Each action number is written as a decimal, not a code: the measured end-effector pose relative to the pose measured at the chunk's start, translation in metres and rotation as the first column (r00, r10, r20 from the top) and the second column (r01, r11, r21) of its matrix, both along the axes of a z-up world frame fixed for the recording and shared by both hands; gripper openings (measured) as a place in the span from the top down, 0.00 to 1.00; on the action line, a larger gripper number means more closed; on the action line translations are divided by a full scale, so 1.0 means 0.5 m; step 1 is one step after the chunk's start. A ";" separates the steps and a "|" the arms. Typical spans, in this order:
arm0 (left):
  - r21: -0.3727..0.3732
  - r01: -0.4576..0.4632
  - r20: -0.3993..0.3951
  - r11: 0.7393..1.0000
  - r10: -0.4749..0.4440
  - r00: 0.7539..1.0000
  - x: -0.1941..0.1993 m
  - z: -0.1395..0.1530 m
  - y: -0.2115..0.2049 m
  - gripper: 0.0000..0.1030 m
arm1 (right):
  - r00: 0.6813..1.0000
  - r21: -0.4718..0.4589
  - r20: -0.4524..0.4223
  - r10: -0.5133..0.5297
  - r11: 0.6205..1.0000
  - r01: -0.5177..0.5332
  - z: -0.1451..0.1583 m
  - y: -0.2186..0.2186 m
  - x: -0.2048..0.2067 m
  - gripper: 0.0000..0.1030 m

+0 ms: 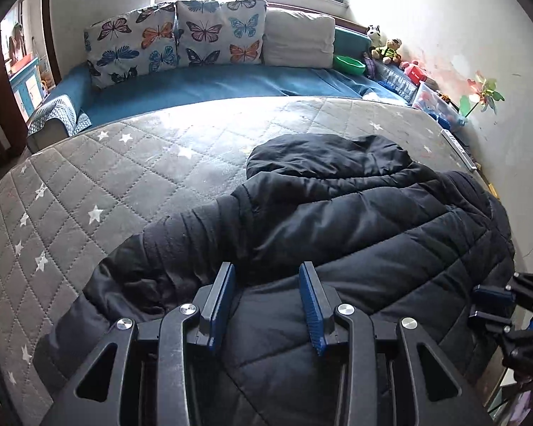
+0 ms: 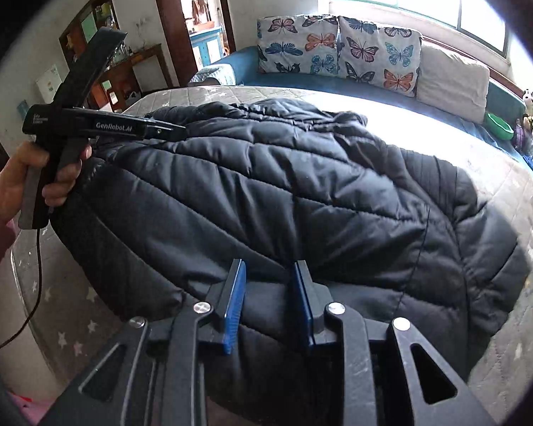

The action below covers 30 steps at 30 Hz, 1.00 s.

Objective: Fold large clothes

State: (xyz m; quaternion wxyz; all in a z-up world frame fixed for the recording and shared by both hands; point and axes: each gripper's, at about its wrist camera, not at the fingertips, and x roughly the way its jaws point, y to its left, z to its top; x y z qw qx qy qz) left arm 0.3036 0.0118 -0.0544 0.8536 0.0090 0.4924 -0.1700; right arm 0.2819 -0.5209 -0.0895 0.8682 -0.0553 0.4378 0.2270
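The black jacket (image 1: 337, 230) lies on the grey quilted mattress (image 1: 89, 177), puffy and already partly doubled over. Its hood (image 1: 337, 156) points to 12 o'clock in the left wrist view, toward the butterfly pillows (image 1: 174, 39). One sleeve (image 1: 152, 259) runs out to 9 o'clock.

The left gripper (image 1: 268, 298) hangs over the near part of the jacket. Its 2 blue pads stand apart and no cloth is pinched between them, so it holds nothing. The right gripper (image 2: 268, 301) is the same: jaws parted above the near hem, cloth below them but not pressed. In the right wrist view, the left hand (image 2: 35, 177) carries its tool at 9 o'clock, at the left edge of the jacket.

I judge that the step in hand is to choose the next grip for another fold. To do it well, each gripper should come down on an edge of the jacket, not on the thick middle, because the padding is slippery and bulges out of a shallow bite. Take the sleeve first and lay it across the body toward 3 o'clock, so the shape becomes a neat rectangle. Then lift both near corners together, at equal height, and carry them to 12 o'clock. Press the air out before letting go, otherwise the fold may spring back.
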 end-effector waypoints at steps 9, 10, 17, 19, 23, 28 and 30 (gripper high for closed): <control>0.021 0.008 0.025 1.000 -0.009 1.000 -0.011 0.014 -0.005 0.60 | 0.997 0.002 0.052 -0.055 0.999 0.055 0.066 -0.044 0.026 0.70; 0.017 0.007 0.031 1.000 -0.008 0.999 -0.017 0.024 -0.002 0.60 | 0.994 -0.012 0.068 -0.084 0.996 0.085 0.077 -0.060 0.041 0.70; 0.035 0.002 0.082 0.999 -0.005 0.997 -0.087 0.068 0.056 0.60 | 0.976 -0.056 0.040 -0.213 0.975 0.215 0.037 -0.136 0.118 0.70; 0.042 -0.008 0.082 0.999 0.005 0.997 -0.105 0.062 0.082 0.60 | 0.974 -0.034 0.004 -0.227 0.973 0.227 0.011 -0.143 0.129 0.70; 0.026 -0.023 0.081 0.999 0.021 0.996 -0.120 0.042 0.115 0.60 | 0.970 -0.012 -0.001 -0.244 0.970 0.244 -0.002 -0.144 0.133 0.70; 0.025 -0.043 0.061 0.999 0.041 0.997 -0.110 0.005 0.120 0.59 | 0.971 -0.048 -0.001 -0.240 0.970 0.240 -0.016 -0.136 0.130 0.68; -0.014 -0.062 0.034 0.998 0.063 0.997 -0.102 -0.011 0.129 0.59 | 0.970 -0.021 -0.013 -0.243 0.970 0.243 -0.021 -0.149 0.131 0.68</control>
